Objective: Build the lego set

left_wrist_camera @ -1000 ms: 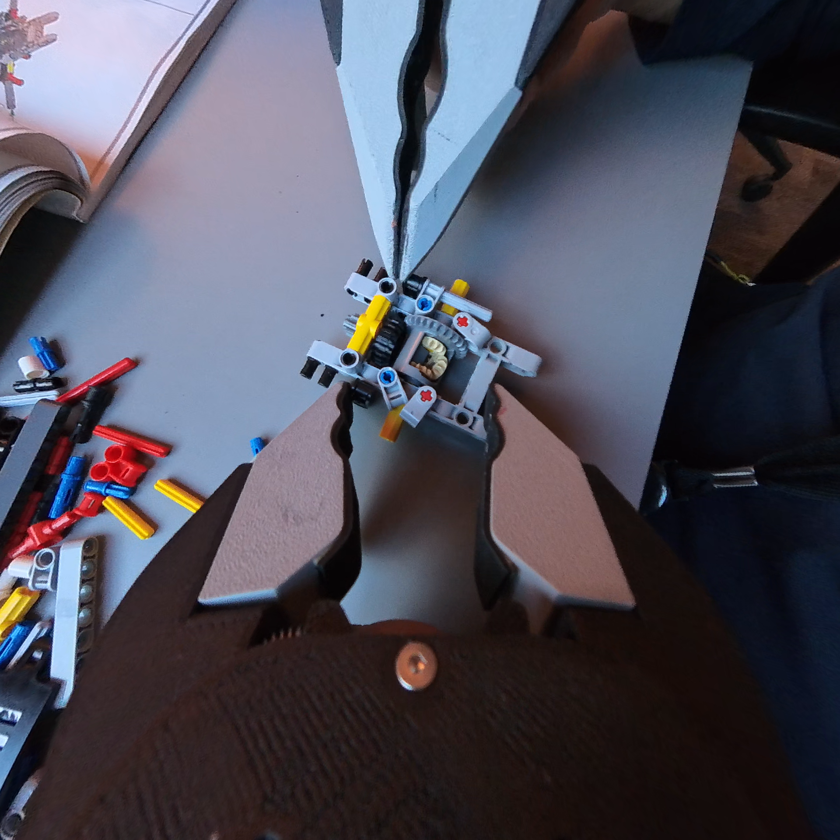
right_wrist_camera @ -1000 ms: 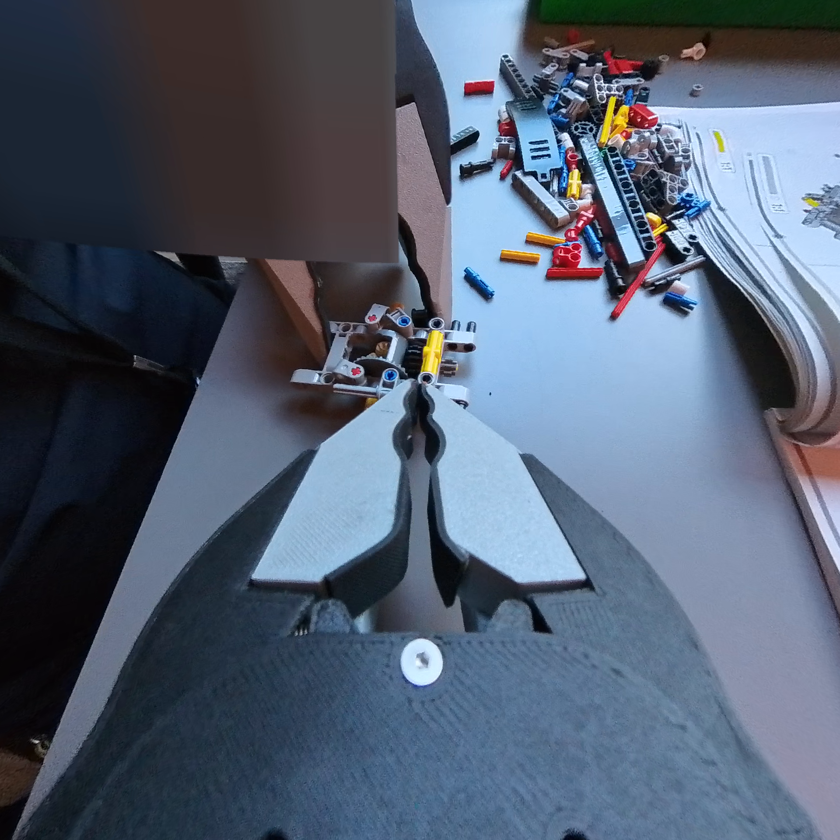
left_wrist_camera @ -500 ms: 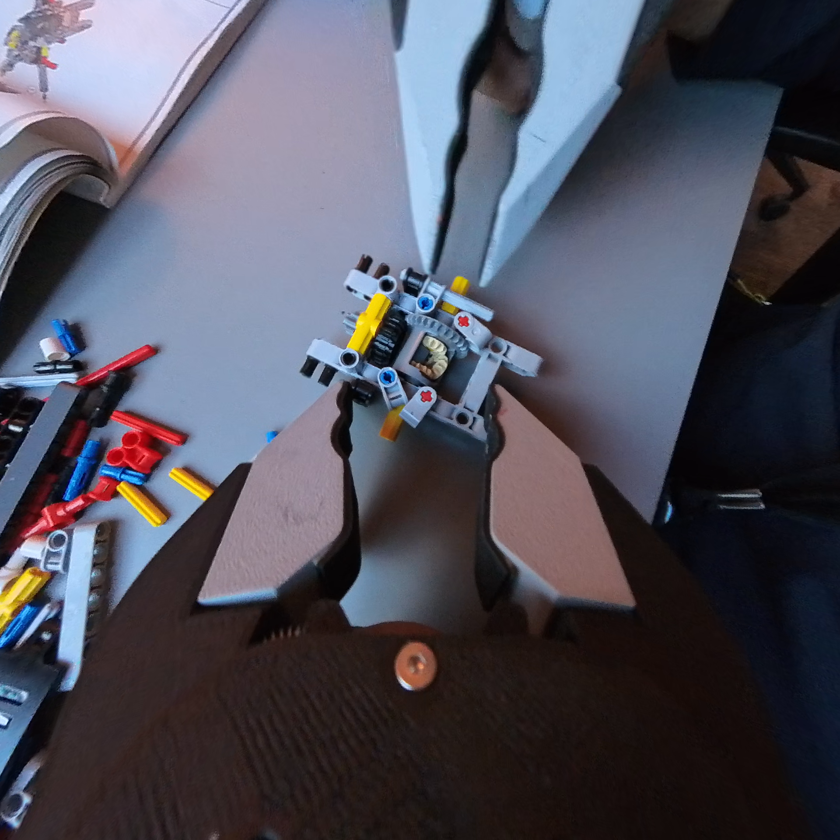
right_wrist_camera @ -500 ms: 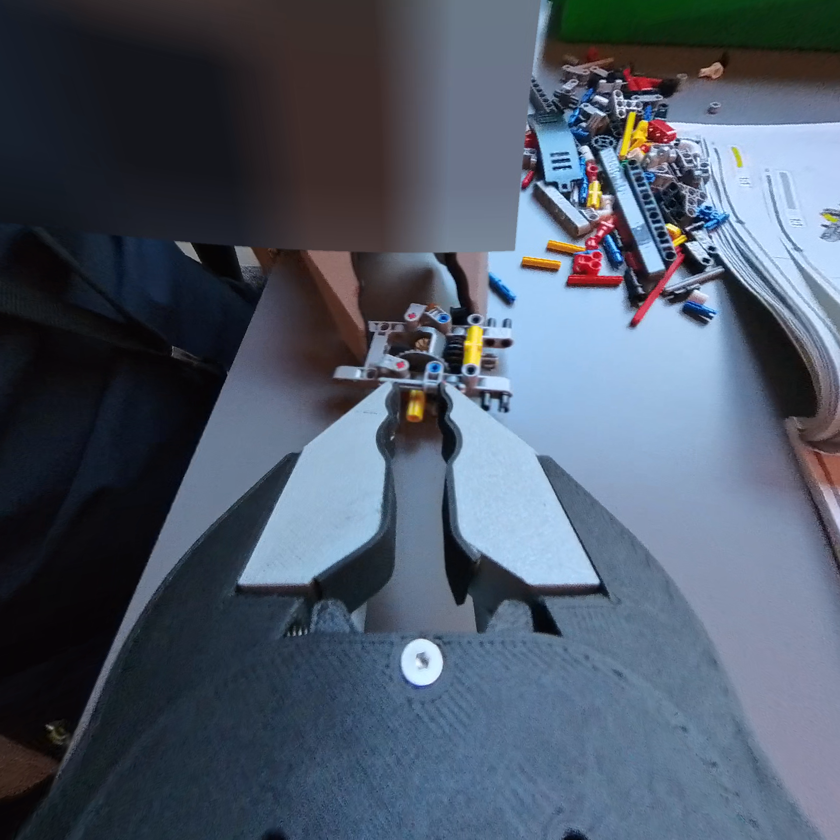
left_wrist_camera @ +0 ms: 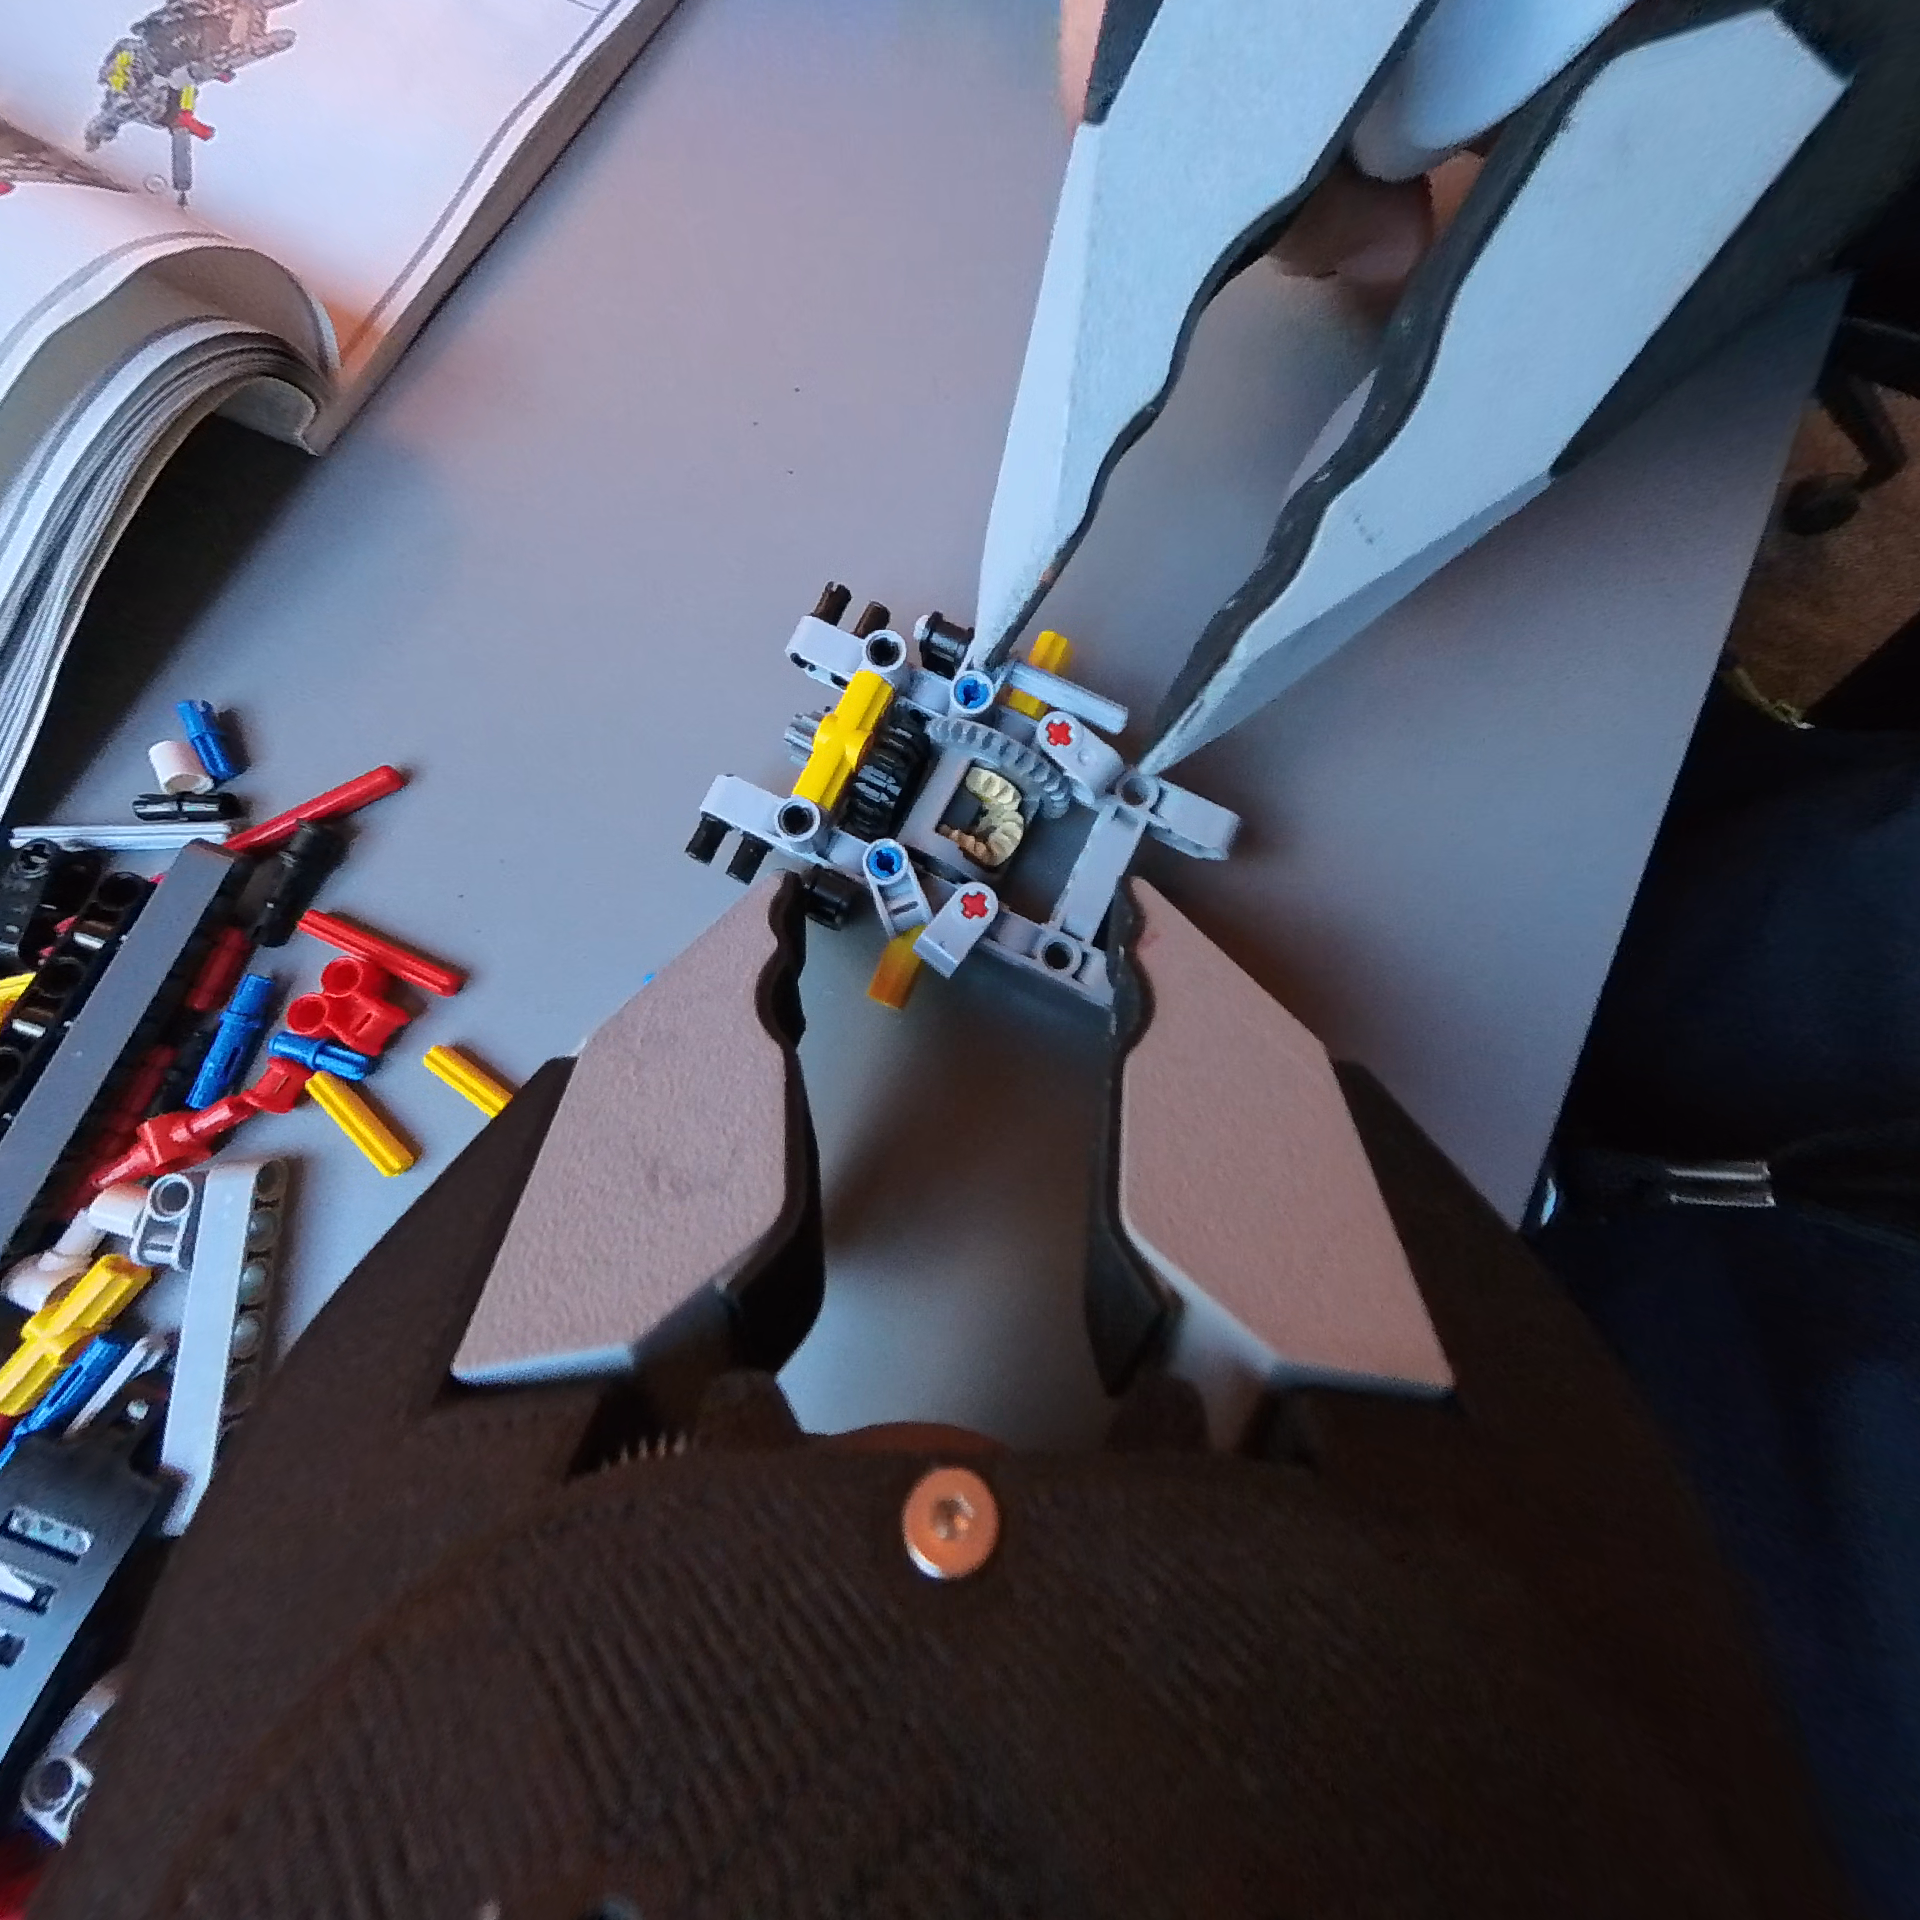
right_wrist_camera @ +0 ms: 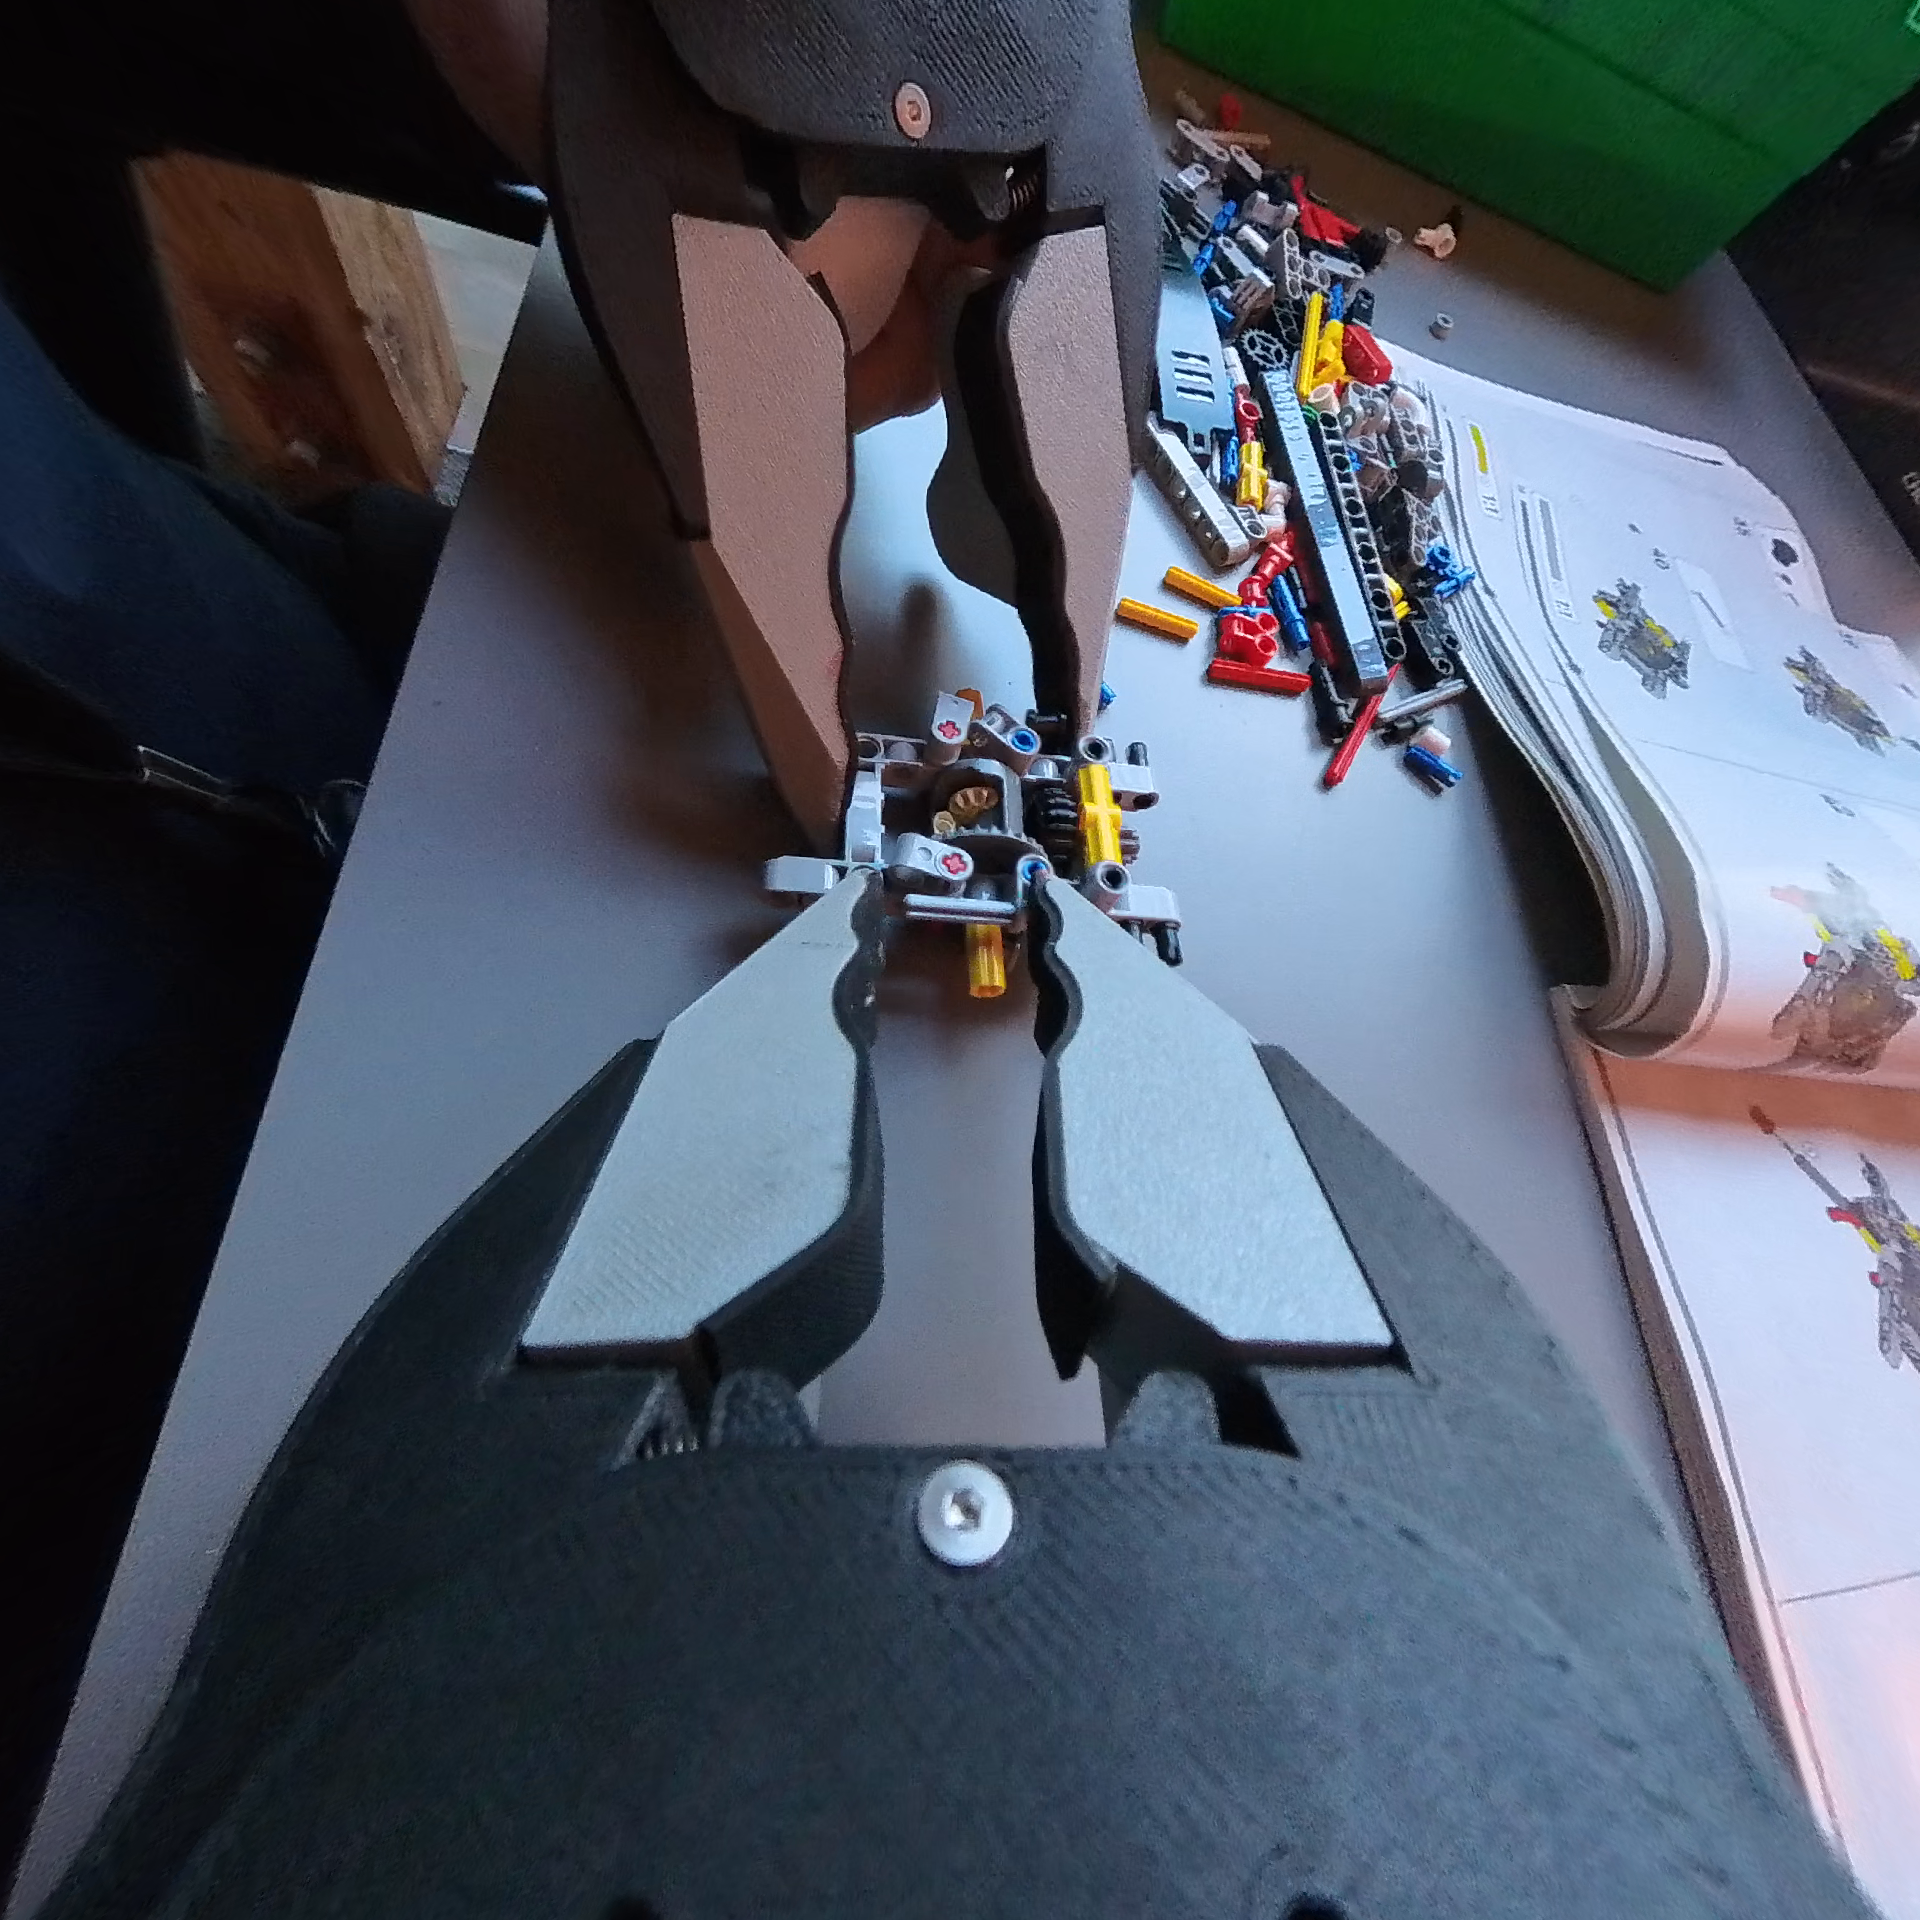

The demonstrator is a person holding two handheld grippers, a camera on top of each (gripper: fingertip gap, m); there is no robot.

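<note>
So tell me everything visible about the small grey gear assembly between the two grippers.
The gear assembly is a small plastic build: light grey beams framing a grey toothed housing with tan gears inside, a black gear, a yellow cross piece, blue and red pins, and yellow axles sticking out. It lies flat on the grey table. The left gripper brackets one side and the right gripper the other.

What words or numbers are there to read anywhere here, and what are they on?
Nothing here can be read clearly enough to quote.
Open booklet: small printed marks beside the drawings, too small and blurred to read.
Dark flat piece in the pile of loose parts: white marks, not readable.
Green box: no writing shows.
Brick model: no writing, only coloured pins.
</note>
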